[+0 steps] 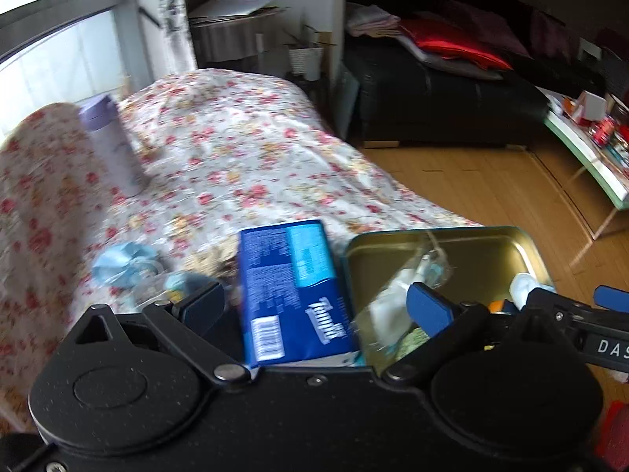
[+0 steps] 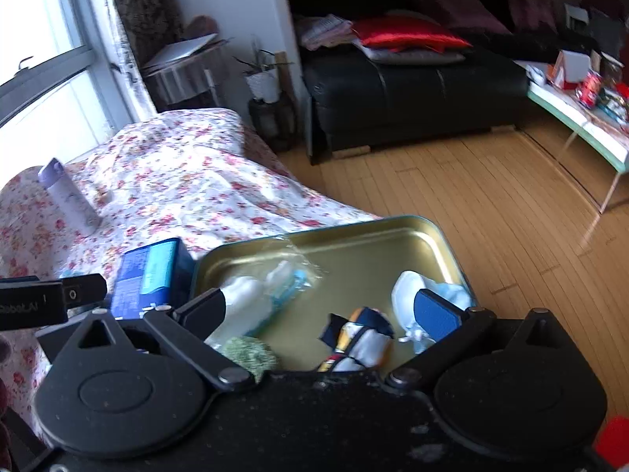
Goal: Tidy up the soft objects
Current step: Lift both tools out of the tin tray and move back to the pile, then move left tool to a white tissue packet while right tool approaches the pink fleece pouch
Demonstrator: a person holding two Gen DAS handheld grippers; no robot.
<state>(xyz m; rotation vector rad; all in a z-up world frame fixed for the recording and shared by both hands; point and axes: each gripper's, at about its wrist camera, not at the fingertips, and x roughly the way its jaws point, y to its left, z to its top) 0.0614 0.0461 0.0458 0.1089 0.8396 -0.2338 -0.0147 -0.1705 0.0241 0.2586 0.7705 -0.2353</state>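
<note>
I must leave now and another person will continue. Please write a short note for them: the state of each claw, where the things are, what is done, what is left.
Left claw: open, holds nothing; the blue tissue pack lies between its fingers, not gripped.
Right claw: open, empty, above the tin tray.
Done: in the tray are a clear wrapped packet, a green scrubber, a navy and white cloth and a pale blue item.
Left: the tissue pack beside the tray and a light blue bundle on the floral cover.
</note>
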